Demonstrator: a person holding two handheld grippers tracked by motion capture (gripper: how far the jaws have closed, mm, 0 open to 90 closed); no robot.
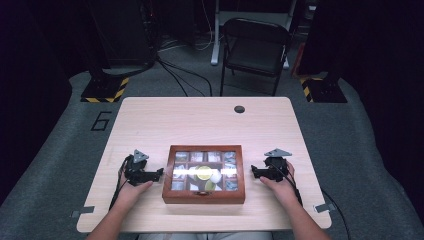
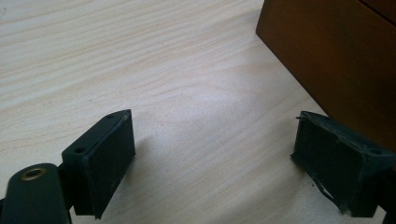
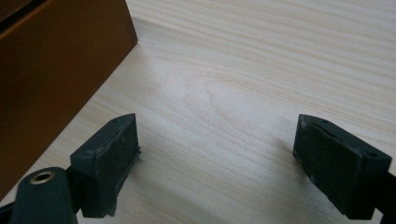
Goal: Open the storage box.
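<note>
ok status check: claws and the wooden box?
Left claw open, empty, at the box's left side. Right claw open, empty, at its right. Wooden box closed, mid-table, untouched. Nothing in the way.

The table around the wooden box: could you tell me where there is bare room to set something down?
The far half of the table, between the wooden box and the small dark hole, is bare. The near edge strip is narrow. Beside the box it is crowded: left gripper and right gripper flank it, both open.
</note>
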